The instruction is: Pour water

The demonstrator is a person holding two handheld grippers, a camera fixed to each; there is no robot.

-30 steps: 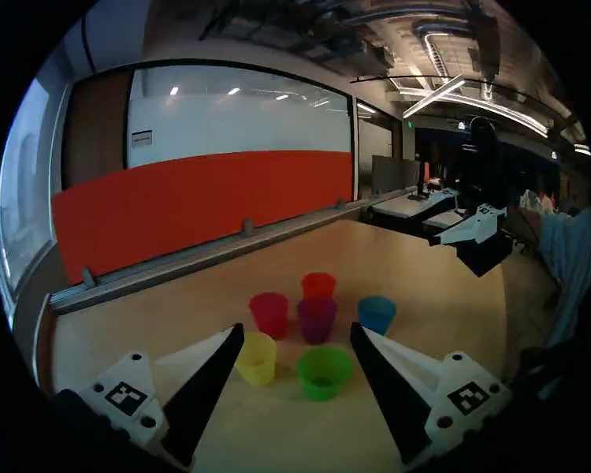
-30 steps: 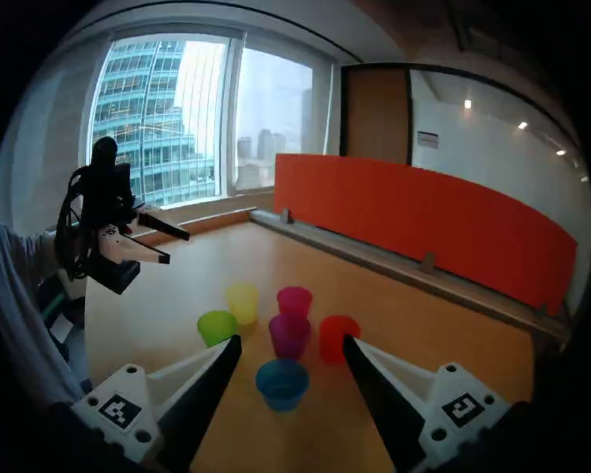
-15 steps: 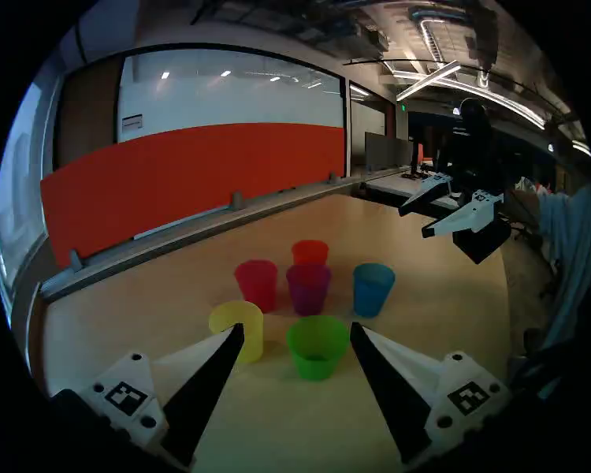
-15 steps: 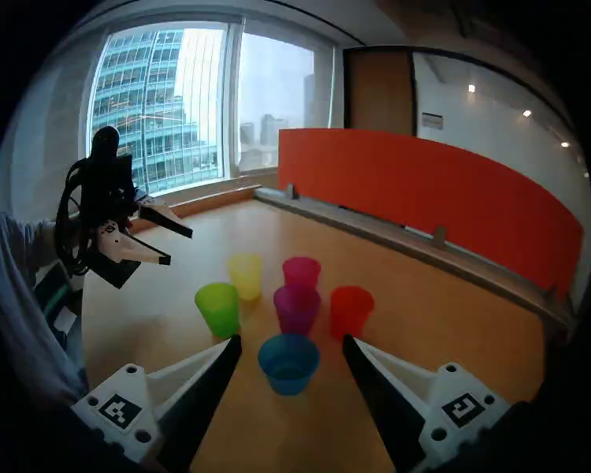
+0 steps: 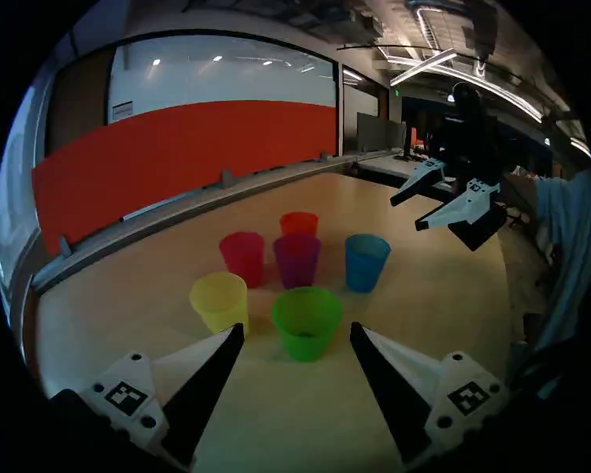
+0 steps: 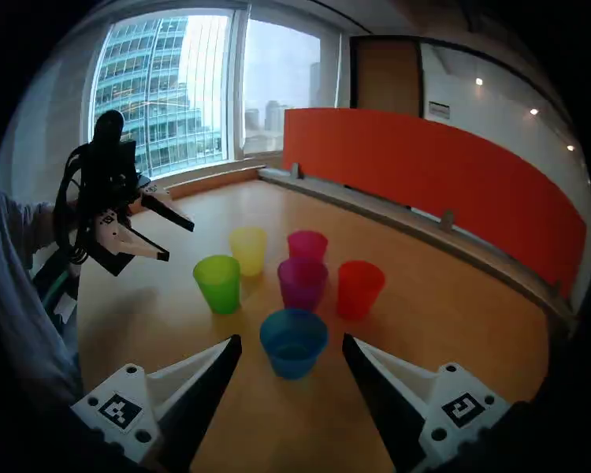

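Note:
Several coloured plastic cups stand in a cluster on the wooden table. In the left gripper view the green cup is nearest, just beyond my open left gripper. The yellow cup is to its left, with the pink, purple, red and blue cups behind. In the right gripper view the blue cup sits between the tips of my open right gripper. Behind it are the green, yellow, pink, purple and red cups. Neither gripper touches a cup.
Each gripper hangs above the table in the other's view, the right gripper and the left gripper, each held by a sleeved arm. An orange partition with a metal rail runs along the table's far edge. Windows lie beyond.
Both grippers have come lower and a little closer to the cups, which now look more side-on. The cups have not moved and both grippers stay open.

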